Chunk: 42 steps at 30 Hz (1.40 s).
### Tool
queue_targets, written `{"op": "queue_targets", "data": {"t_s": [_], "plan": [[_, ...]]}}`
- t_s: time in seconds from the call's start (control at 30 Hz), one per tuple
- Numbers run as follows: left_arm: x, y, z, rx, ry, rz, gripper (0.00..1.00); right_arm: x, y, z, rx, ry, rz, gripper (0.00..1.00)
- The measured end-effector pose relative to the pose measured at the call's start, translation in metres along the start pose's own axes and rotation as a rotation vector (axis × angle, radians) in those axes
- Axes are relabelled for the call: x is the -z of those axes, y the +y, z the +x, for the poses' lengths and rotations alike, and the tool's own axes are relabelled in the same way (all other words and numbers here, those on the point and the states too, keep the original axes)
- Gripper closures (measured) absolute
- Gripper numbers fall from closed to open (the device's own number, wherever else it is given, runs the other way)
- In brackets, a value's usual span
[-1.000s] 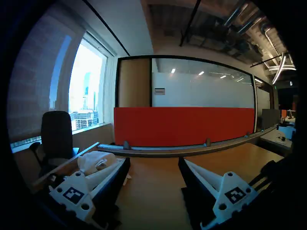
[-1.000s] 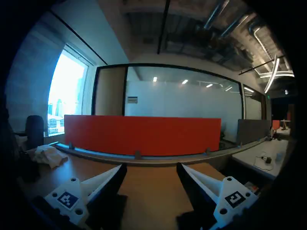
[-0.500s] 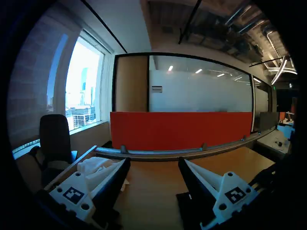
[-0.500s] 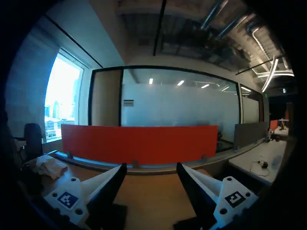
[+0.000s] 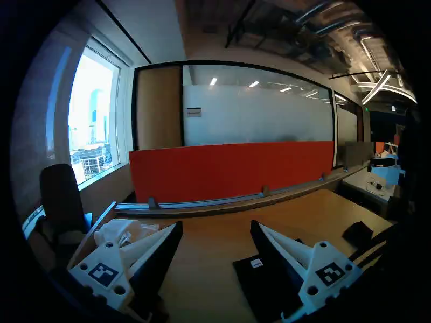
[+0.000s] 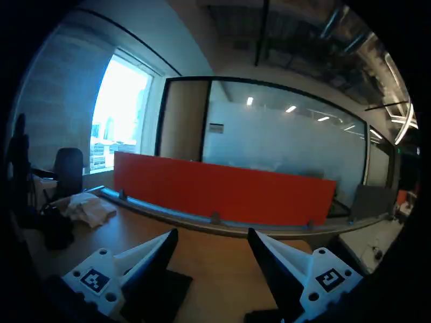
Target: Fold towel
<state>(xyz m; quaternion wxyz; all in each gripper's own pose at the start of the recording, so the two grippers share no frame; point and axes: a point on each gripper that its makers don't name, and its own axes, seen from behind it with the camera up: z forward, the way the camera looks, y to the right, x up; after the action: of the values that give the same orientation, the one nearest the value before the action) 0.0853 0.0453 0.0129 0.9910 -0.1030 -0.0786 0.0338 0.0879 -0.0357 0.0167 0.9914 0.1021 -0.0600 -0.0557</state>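
Note:
A crumpled white towel (image 5: 121, 230) lies on the wooden desk (image 5: 215, 253) near its left end, just beyond my left finger in the left gripper view. My left gripper (image 5: 215, 225) is open, hovering over the desk with nothing between its fingers. In the right gripper view the same towel (image 6: 86, 207) sits far left on the desk (image 6: 215, 253). My right gripper (image 6: 211, 232) is open and holds nothing, well to the right of the towel.
A red partition (image 5: 231, 169) runs along the desk's far edge. A flat black sheet (image 5: 258, 269) lies under my left gripper, and a small black item (image 5: 358, 232) farther right. A dark office chair (image 5: 62, 196) stands left. A black object (image 6: 54, 231) sits by the towel.
Both views have swung: the left gripper view now looks lower, bringing the black sheet into sight. The right gripper view turned left, so the towel sits nearer. Both grippers stayed open.

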Motion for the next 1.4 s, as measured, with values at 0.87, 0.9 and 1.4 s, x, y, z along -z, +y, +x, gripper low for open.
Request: {"op": "queue_targets", "data": {"t_s": [0.87, 0.9, 1.4], "plan": [[0.003, 0.042, -0.031, -0.078, -0.149, -0.190, 0.07, 0.007, -0.048, -0.029, 0.115, -0.179, 0.244, 0.00], [0.003, 0.043, -0.033, -0.081, -0.156, -0.196, 0.07, 0.008, -0.049, -0.031, 0.117, -0.185, 0.249, 0.00], [0.001, 0.061, -0.090, -0.114, -0.240, -0.247, 0.07, 0.011, -0.068, -0.087, 0.113, -0.289, 0.303, 0.00]]}}
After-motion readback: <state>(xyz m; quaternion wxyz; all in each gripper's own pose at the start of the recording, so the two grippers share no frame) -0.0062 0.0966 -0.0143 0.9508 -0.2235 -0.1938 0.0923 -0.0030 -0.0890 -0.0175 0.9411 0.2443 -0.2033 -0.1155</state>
